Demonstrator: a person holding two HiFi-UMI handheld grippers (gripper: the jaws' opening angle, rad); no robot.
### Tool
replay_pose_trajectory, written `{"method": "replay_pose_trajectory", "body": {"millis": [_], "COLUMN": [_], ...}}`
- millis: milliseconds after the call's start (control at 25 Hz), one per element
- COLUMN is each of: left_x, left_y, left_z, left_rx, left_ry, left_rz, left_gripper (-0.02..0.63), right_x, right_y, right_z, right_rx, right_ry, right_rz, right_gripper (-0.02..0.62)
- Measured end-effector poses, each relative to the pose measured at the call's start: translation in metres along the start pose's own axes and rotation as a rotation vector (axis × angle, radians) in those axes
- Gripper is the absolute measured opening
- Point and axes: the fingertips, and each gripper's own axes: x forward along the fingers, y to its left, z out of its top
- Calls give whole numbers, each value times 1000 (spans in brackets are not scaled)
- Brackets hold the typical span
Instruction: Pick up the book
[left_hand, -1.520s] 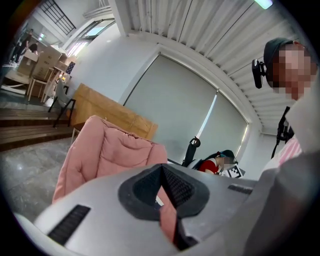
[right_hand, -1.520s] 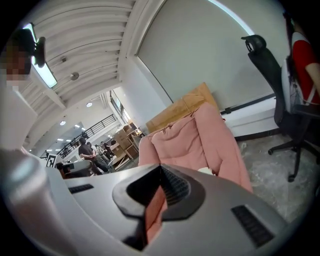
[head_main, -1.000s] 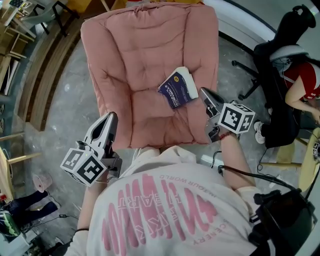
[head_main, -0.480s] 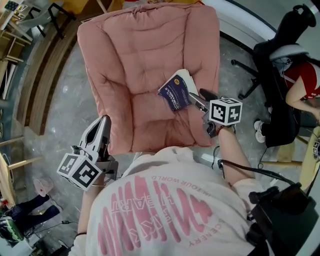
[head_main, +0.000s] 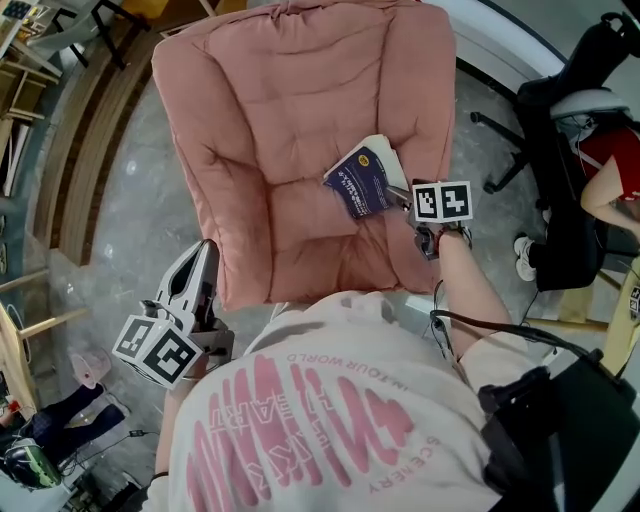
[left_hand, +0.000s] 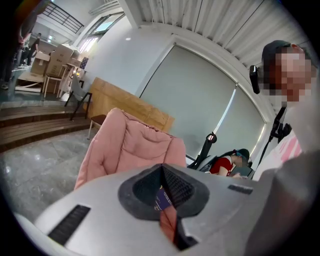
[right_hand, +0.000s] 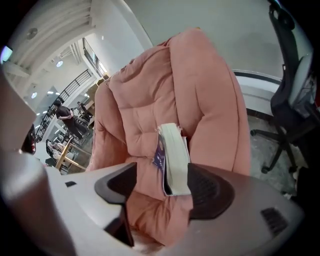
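The right tongs (right_hand: 159, 186) are sinking lower than a second ago, their jaws just spreading wide. The book (right_hand: 176, 159) is lying between them on the pink armchair (head_main: 280, 120), ungripped. The left tongs (left_hand: 162, 175) are staying clenched and empty. The cover lettering is too small to read.

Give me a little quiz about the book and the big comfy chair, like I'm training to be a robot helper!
1. True or false: the book lies on the floor.
2. What stands between the jaws of the right gripper? A) a cup B) the book C) nothing
3. Fill the gap: the armchair has a cushion coloured ____.

Key
1. False: it lies on the armchair's seat.
2. B: the jaws have just been opening and now stand apart with the book's edge between them.
3. Pink.
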Motion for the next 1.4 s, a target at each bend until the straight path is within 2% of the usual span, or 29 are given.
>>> {"method": "replay_pose_trajectory", "body": {"millis": [240, 400, 520, 800, 1040, 1280, 1400], "left_x": [11, 16, 21, 40, 40, 53, 58], "left_y": [7, 21, 28, 32, 34, 35, 37], "left_z": [2, 2, 5, -2, -5, -3, -1], "left_rx": [-20, -30, -38, -51, -62, -73, -78], "left_ry": [28, 38, 50, 75, 76, 88, 90], "left_rz": [13, 21, 30, 41, 56, 49, 44], "left_gripper": [8, 8, 8, 8, 8, 8, 8], "right_x": [22, 39, 48, 64, 57, 54, 55], "right_y": [-17, -34, -35, -43, -31, -20, -11], "right_z": [-17, -30, -32, -29, -35, -34, -31], "right_rx": [-59, -20, 15, 5, -104, -78, -83], "right_ry": [154, 204, 198, 238, 314, 279, 270], "right_rz": [-79, -112, -98, -90, -115, -172, -157], "right_gripper": [331, 345, 345, 344, 344, 344, 344]}}
